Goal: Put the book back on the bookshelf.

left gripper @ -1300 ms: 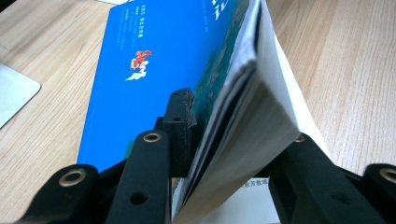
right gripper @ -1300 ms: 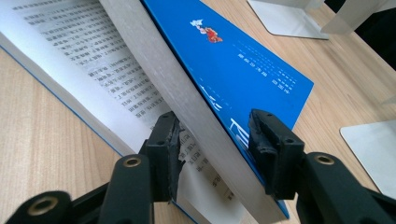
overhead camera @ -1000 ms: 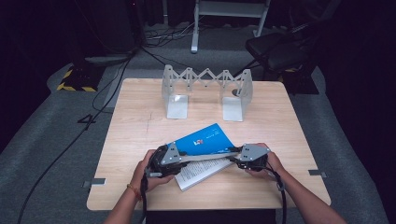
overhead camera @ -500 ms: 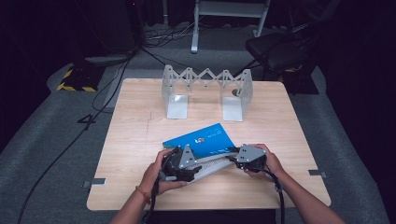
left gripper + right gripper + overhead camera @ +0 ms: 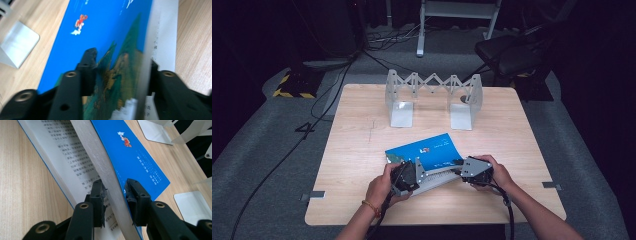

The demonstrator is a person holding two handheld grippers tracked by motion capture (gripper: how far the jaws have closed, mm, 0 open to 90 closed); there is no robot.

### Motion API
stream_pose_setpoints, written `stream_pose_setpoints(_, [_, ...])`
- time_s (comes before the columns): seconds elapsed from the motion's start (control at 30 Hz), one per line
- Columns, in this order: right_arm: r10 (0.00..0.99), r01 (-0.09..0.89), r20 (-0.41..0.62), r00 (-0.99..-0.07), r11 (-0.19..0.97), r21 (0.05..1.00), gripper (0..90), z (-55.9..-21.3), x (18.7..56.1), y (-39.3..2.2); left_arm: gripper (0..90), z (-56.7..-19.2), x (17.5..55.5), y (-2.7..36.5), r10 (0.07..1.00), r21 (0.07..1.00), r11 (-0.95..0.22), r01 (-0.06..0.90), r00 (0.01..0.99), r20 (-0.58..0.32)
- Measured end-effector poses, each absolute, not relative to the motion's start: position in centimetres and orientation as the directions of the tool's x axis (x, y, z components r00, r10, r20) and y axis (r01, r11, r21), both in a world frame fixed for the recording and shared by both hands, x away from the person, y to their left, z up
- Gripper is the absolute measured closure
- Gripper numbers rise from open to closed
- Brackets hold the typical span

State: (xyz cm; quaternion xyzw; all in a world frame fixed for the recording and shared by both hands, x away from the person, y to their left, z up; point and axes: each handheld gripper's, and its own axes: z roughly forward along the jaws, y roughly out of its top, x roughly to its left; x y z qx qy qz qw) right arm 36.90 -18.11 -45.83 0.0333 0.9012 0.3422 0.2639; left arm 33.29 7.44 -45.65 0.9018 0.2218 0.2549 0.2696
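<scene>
A thin book with a blue cover (image 5: pixel 432 150) lies partly open near the table's front edge. My left gripper (image 5: pixel 418 173) is at its near-left side. Its jaws have just been closing, and in the left gripper view the gripper (image 5: pixel 122 60) is shut on the blue cover (image 5: pixel 105 27) and the pages beneath it. My right gripper (image 5: pixel 458 165) comes in from the right. In the right gripper view this gripper (image 5: pixel 115 183) is shut on the raised page block and cover (image 5: pixel 135 152), with a printed page (image 5: pixel 65 152) lying flat to the left.
A metal accordion book rack (image 5: pixel 432 87) stands at the back of the wooden table (image 5: pixel 357 150), its two flat base plates pointing toward me. A dark chair (image 5: pixel 507 50) and cables lie on the floor beyond the table.
My left hand has shifted right along the book's near edge, closer to the right gripper. The right hand has stayed where it was.
</scene>
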Motion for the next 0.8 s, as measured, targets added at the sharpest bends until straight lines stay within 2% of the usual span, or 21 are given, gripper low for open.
stream_pose_setpoints(0.17, [0.255,-0.111,-0.386,-0.886,0.693,0.712,58.8,-46.0,38.0,-19.0,66.4,-45.9,33.5,8.3,0.524,0.625,-0.741,0.243,0.792,0.313])
stream_pose_setpoints(0.27, [0.278,-0.093,-0.392,-0.877,0.702,0.706,56.4,-46.5,39.0,-20.0,67.0,-45.8,33.7,8.9,0.526,0.642,-0.726,0.248,0.801,0.285])
stream_pose_setpoints(0.3, [0.305,-0.068,-0.382,-0.873,0.698,0.713,63.8,-46.7,39.8,-20.8,67.5,-45.7,33.9,9.7,0.536,0.667,-0.700,0.255,0.805,0.254])
stream_pose_setpoints(0.33, [0.305,-0.068,-0.382,-0.873,0.698,0.713,63.8,-46.7,39.8,-20.8,67.8,-45.7,33.9,9.7,0.536,0.667,-0.700,0.255,0.805,0.254])
stream_pose_setpoints(0.4, [0.318,-0.071,-0.374,-0.871,0.672,0.737,72.4,-46.8,40.3,-21.7,67.9,-45.5,34.2,10.5,0.544,0.692,-0.672,0.266,0.811,0.216])
stream_pose_setpoints(0.47, [0.334,-0.069,-0.351,-0.875,0.631,0.773,74.2,-46.5,40.3,-22.1,68.1,-45.5,34.3,11.0,0.537,0.702,-0.663,0.261,0.819,0.202])
stream_pose_setpoints(0.5, [0.302,-0.118,-0.411,-0.860,0.666,0.736,69.4,-46.3,40.1,-21.5,68.6,-45.5,34.3,11.2,0.530,0.700,-0.667,0.254,0.822,0.207])
stream_pose_setpoints(0.53, [0.302,-0.118,-0.411,-0.860,0.666,0.736,69.4,-46.3,40.1,-21.5,68.6,-45.6,34.3,11.2,0.526,0.699,-0.670,0.251,0.825,0.208])
stream_pose_setpoints(0.57, [0.312,-0.114,-0.394,-0.865,0.642,0.758,56.4,-46.2,39.9,-21.1,69.1,-45.6,34.4,11.3,0.525,0.700,-0.669,0.249,0.825,0.207])
stream_pose_setpoints(0.6, [0.308,-0.115,-0.396,-0.865,0.646,0.755,51.5,-46.1,40.0,-21.0,69.3,-45.6,34.4,11.3,0.523,0.701,-0.669,0.249,0.827,0.206])
stream_pose_setpoints(0.7, [0.300,-0.102,-0.371,-0.879,0.642,0.760,40.2,-45.9,40.2,-20.7,69.8,-45.5,34.4,11.5,0.510,0.690,-0.683,0.241,0.833,0.214])
stream_pose_setpoints(0.8, [0.311,-0.093,-0.355,-0.882,0.624,0.776,34.2,-45.5,40.5,-20.7,69.7,-45.7,34.2,11.8,0.493,0.679,-0.698,0.227,0.840,0.226])
